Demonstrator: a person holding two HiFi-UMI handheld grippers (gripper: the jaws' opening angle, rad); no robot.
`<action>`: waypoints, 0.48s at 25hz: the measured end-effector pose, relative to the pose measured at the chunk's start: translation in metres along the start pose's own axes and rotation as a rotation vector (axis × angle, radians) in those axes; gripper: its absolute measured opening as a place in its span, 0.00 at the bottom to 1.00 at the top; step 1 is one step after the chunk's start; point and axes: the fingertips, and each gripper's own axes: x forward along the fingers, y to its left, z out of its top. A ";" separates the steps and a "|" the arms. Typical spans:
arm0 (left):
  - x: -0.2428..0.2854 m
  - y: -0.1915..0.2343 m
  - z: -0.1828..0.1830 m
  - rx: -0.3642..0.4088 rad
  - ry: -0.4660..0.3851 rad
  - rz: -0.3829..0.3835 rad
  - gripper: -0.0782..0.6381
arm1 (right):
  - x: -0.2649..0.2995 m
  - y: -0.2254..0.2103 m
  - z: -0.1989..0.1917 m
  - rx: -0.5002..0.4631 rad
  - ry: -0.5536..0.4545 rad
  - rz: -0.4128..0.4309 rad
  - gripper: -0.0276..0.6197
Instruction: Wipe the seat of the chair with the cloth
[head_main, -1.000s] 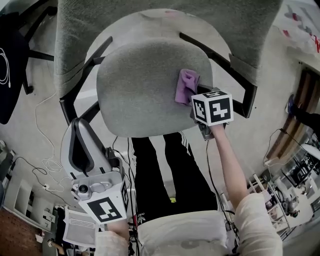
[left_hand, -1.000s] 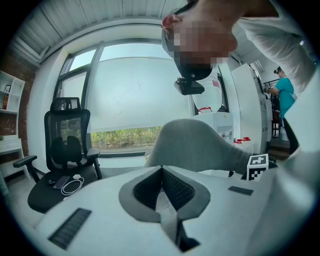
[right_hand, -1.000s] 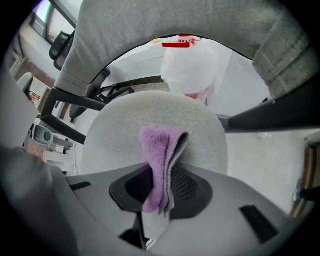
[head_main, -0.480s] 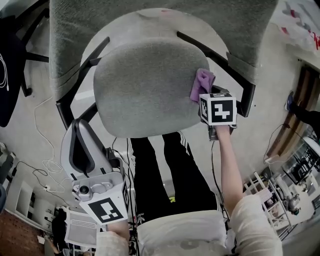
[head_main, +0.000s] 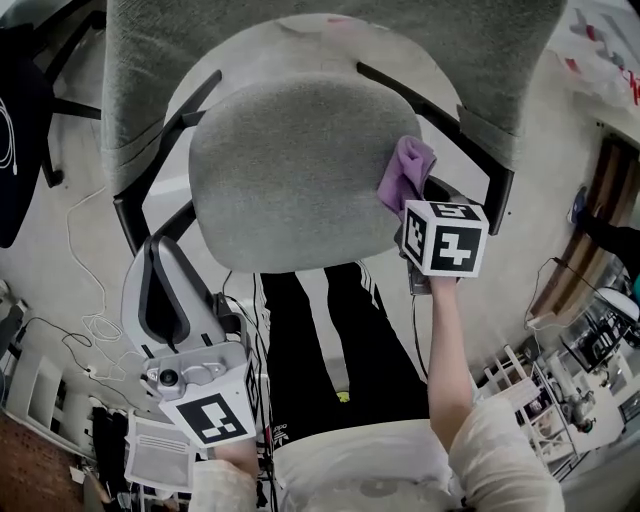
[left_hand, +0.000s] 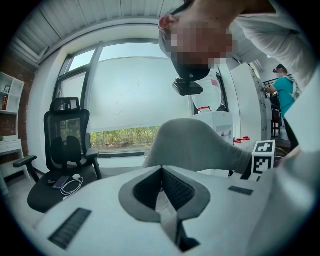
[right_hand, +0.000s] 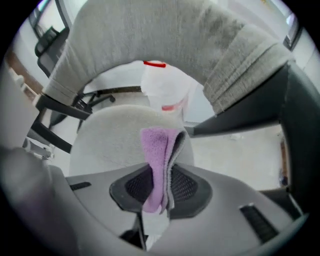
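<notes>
Purple cloth (head_main: 406, 172), folded and fluffy, lies at the right edge of the grey fabric seat (head_main: 285, 170) in the head view, just beside the black right armrest (head_main: 455, 115). The right gripper (head_main: 408, 212) reaches it from the near side. The left gripper (head_main: 158, 262) hangs well apart, low and to the near left of the chair, taking no part. The left gripper view looks along jaws brought together with nothing between them. It shows a grey draped backrest (left_hand: 200, 145) ahead and a black office chair (left_hand: 65, 150) at the far left by the window. In the right gripper view the jaws are clamped on the cloth, which stands up from the pads as a narrow fold and leans over the seat's right rim. Whether the fold presses on the fabric or only brushes it cannot be told. The step in hand is judged to be the wiping stroke itself, caught at the right margin of the seat. The next move calls for lowering the fold flat onto the fabric and drawing it left across the broad middle with the clamp kept firm. The armrest must be cleared as the cloth passes.
</notes>
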 end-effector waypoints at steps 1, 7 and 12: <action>0.000 0.001 0.000 -0.001 -0.002 0.004 0.13 | -0.007 0.016 0.006 0.010 -0.032 0.066 0.18; -0.005 0.012 0.004 0.012 -0.011 0.035 0.13 | -0.029 0.160 0.000 -0.126 -0.078 0.448 0.18; -0.007 0.028 0.004 0.020 -0.017 0.075 0.13 | -0.033 0.272 -0.038 -0.162 -0.008 0.700 0.18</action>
